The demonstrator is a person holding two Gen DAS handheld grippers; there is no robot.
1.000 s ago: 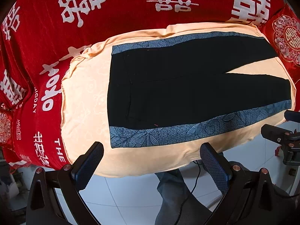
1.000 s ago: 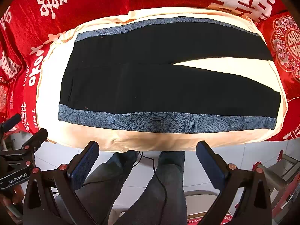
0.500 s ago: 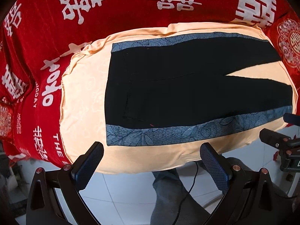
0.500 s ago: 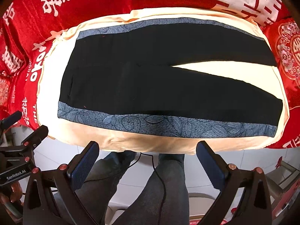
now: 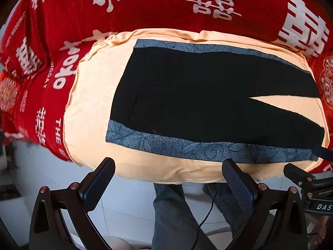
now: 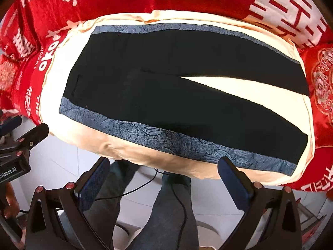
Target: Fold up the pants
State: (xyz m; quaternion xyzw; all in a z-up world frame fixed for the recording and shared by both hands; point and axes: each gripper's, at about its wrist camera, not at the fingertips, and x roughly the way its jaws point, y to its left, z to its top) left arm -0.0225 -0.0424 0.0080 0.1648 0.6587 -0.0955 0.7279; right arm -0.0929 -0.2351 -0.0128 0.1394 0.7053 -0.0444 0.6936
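Observation:
Black pants with blue leaf-patterned side stripes lie flat and unfolded on a cream cloth, waistband to the left, legs spread in a V to the right. They also show in the right wrist view. My left gripper is open and empty, held off the near edge below the waist end. My right gripper is open and empty, off the near edge below the legs' stripe.
The cream cloth covers a bed with a red blanket bearing white characters. The person's legs and a cable stand on the white tiled floor by the near edge. The other gripper shows at the sides.
Both grippers have moved closer to the bed's near edge; the pants appear larger and shifted right in the left view. The pants have not moved. Both stay open.

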